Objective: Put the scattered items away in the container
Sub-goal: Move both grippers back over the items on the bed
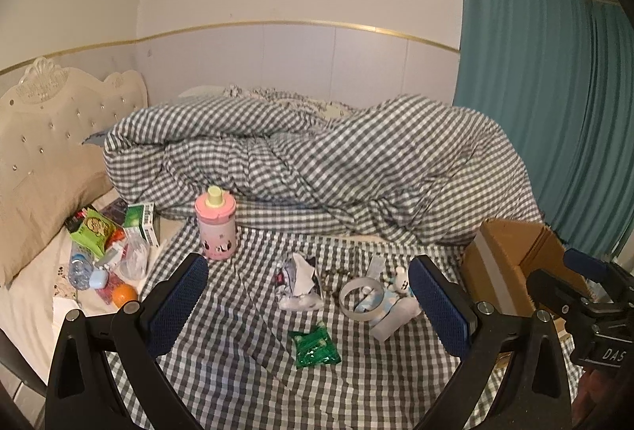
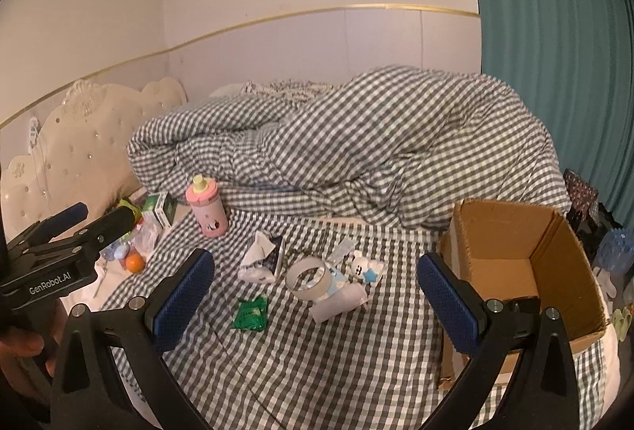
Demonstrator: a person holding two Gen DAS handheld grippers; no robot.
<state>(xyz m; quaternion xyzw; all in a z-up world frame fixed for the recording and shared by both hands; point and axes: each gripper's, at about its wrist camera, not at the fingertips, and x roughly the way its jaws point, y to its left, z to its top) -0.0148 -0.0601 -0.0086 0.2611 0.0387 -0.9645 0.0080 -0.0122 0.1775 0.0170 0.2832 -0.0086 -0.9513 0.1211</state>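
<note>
both wrists face bed (near)

an open brown cardboard box sits upright at the right on the checked sheet. scattered to its left lie a green foil packet, a roll of clear tape, a small white bear toy, a crumpled tissue pack, and an upright pink bottle farther back

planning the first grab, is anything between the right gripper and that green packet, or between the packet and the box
Nothing visible blocks either. The open right gripper hangs above the green packet, which lies alone on the checked sheet. The cardboard box sits open-topped to its right.
</note>
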